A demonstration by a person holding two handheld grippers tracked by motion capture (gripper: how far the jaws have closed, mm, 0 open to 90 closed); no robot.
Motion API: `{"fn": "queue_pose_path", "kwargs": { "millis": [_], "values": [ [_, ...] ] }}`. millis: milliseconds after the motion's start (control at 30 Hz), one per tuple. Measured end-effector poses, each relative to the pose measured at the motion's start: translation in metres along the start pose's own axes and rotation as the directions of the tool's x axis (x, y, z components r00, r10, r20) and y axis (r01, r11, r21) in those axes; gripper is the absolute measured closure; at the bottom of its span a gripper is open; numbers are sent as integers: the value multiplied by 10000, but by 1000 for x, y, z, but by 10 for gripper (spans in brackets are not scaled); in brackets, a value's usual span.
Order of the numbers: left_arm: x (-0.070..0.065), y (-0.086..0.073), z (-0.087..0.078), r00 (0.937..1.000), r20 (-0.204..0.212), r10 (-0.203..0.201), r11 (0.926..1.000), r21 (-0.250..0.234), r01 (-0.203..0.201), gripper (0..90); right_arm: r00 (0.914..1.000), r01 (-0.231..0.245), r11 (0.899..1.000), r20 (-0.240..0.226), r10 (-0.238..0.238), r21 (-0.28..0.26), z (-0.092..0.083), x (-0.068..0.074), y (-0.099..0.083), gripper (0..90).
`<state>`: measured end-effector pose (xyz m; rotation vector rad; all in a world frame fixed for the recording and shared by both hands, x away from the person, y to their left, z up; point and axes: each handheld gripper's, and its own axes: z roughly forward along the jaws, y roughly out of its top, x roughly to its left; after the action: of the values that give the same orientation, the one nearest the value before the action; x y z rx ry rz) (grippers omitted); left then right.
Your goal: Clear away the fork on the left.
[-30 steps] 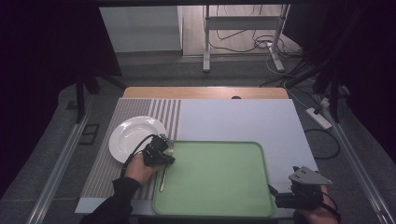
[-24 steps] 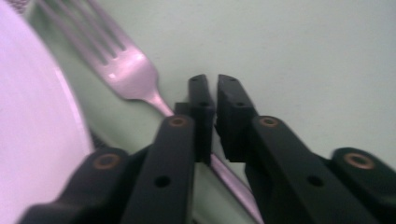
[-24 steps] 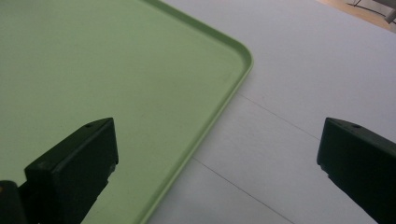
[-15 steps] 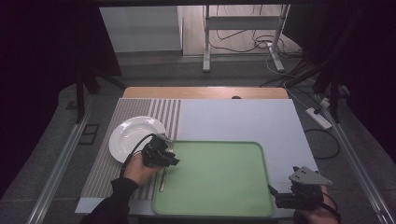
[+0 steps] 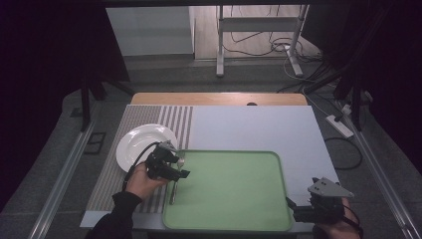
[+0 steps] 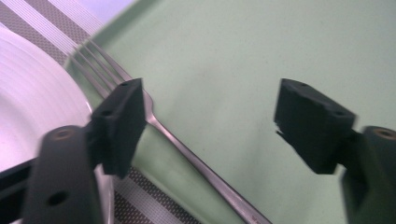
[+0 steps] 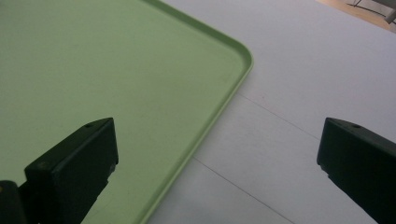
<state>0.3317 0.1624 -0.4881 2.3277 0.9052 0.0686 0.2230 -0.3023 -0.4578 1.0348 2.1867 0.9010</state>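
At lower right, the right gripper [image 5: 298, 211] is hovering wide open, empty, beside the green tray [image 5: 234, 219]. At centre left, the left gripper [image 5: 180, 167] has just been opening, releasing the fork [image 6: 187, 156], now lying on the tray's left edge near the plate [image 5: 134, 147]. Placement looks done; withdrawal remains.
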Motion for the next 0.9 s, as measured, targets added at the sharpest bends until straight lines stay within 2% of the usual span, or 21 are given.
{"fn": "queue_pose_path", "kwargs": {
  "millis": [133, 267, 367, 433, 567, 633, 700, 900],
  "values": [
    [1, -2, -4, 9996, 69, -288, 9995, -160, 289, 164, 10000, 28, 10000, -9, -28, 14, 0, 0, 0, 0],
    [2, -6, -7, 9994, 49, -341, 9991, -237, 342, 132, 10000, 6, 10000, 10, -6, 3, 0, 0, 0, 0],
    [-1, -8, -10, 9995, -301, -134, 9992, -370, 123, 95, 10000, 7, 10000, 10, -7, 12, 0, 0, 0, 0],
    [-2, -9, -13, 9988, -470, -158, 9987, -481, 136, 62, 10000, 21, 10000, 3, -21, 20, 0, 0, 0, 0],
    [0, -14, -18, 9978, -483, -450, 9969, -668, 417, 23, 10000, 17, 10000, 12, -17, 26, 0, 0, 0, 0],
    [0, -18, -20, 9978, -505, -419, 9971, -653, 386, 0, 10000, 28, 10000, 7, -28, 33, 0, 0, 0, 0],
    [-1, -20, -21, 9970, -635, -444, 9969, -682, 400, 0, 10000, 39, 10000, 1, -39, 53, 0, 0, 0, 0],
    [-1, -27, -26, 9955, -654, -684, 9957, -666, 640, 0, 10000, 29, 10000, -6, -29, 57, 0, 0, 0, 0]
  ]
}}
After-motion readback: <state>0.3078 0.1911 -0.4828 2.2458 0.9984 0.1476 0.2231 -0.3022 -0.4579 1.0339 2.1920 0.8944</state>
